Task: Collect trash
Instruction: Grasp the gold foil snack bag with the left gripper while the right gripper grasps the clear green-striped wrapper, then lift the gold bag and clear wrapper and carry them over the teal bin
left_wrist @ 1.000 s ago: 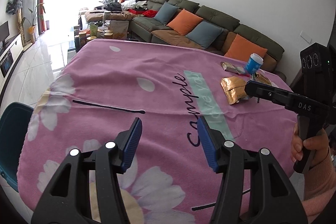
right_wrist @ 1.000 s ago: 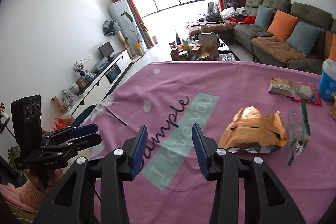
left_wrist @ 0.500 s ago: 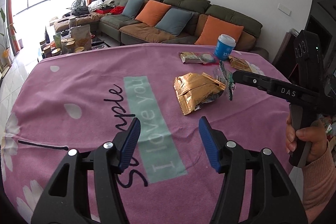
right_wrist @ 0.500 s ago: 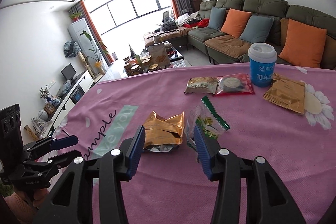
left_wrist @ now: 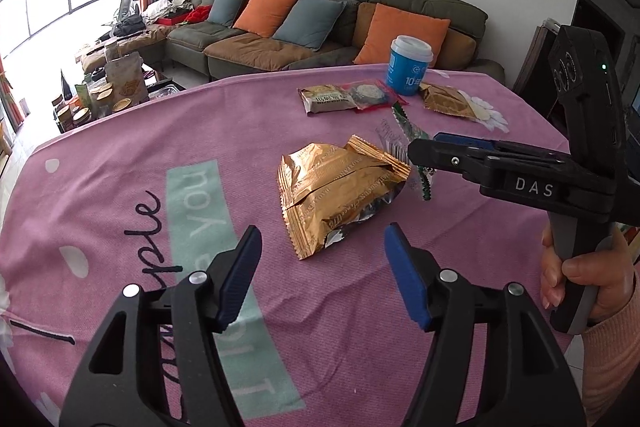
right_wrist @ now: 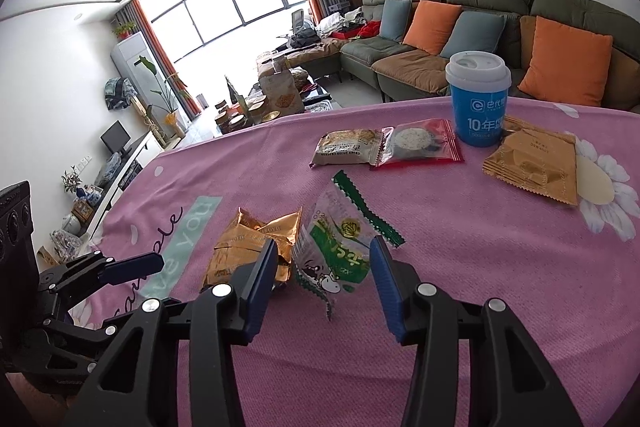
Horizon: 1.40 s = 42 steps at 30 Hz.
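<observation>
Both tools have closed in on the gold wrapper.

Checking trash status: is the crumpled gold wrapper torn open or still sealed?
Torn open: the gold wrapper shows silver lining at its gaping lower edge, and it lies crumpled on the pink tablecloth.

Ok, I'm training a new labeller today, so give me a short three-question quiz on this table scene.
1. True or false: the blue cup lies on its side.
2. Which wrapper sits between the right gripper's fingers? A) crumpled gold wrapper B) green and clear wrapper C) red packet
3. Fill in: the left gripper is open, with its nearest wrapper coloured ____.

Key: 1 false, it stands upright with its lid on. 2 B, though the pads do not press on it. 3 gold.
</observation>
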Motion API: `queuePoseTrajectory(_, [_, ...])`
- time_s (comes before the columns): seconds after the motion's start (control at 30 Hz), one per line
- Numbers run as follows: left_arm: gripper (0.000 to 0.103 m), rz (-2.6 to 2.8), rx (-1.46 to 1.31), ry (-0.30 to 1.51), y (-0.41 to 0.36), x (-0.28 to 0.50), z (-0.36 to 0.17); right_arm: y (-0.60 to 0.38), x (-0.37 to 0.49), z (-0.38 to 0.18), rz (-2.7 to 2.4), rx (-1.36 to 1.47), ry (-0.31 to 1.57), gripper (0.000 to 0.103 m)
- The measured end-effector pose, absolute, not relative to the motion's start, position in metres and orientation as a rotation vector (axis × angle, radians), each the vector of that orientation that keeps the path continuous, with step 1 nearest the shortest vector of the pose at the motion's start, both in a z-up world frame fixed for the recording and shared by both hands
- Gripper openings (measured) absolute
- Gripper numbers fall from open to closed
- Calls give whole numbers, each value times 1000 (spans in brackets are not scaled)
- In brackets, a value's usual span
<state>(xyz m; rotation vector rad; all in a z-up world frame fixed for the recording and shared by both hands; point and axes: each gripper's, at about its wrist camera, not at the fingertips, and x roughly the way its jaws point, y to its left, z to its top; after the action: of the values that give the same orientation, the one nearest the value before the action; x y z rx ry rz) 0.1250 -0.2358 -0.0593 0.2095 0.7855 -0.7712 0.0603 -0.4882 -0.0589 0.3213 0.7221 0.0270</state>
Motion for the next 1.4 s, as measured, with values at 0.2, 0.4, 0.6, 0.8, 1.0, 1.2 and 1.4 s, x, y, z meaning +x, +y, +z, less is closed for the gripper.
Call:
queuePoseTrajectory(0.2, [63, -759, 217, 795, -249, 140, -64, -494, 57, -58, 43, 335, 720, 19])
queuePoseTrajectory(0.4, [63, -766, 232, 816, -255, 147, -71, -497, 53, -56, 58, 350, 716, 13])
queuePoseTrajectory(0.6, [66, -767, 249, 812, -262, 147, -73, -498, 53, -56, 67, 362, 715, 12])
queuePoseTrajectory(0.8, [51, -783, 251, 824, -266, 150, -75, -498, 54, -57, 77, 372, 718, 12])
queuePoseTrajectory(1.0, [20, -804, 233, 857, -263, 155, -82, -497, 55, -59, 93, 379, 723, 12])
queuePoseTrajectory(1.2, [12, -803, 205, 846, -254, 154, -77, -493, 57, -59, 116, 381, 721, 10])
queuePoseTrajectory(1.4, [11, -770, 180, 820, -234, 148, -66, -486, 54, -53, 142, 379, 698, 8])
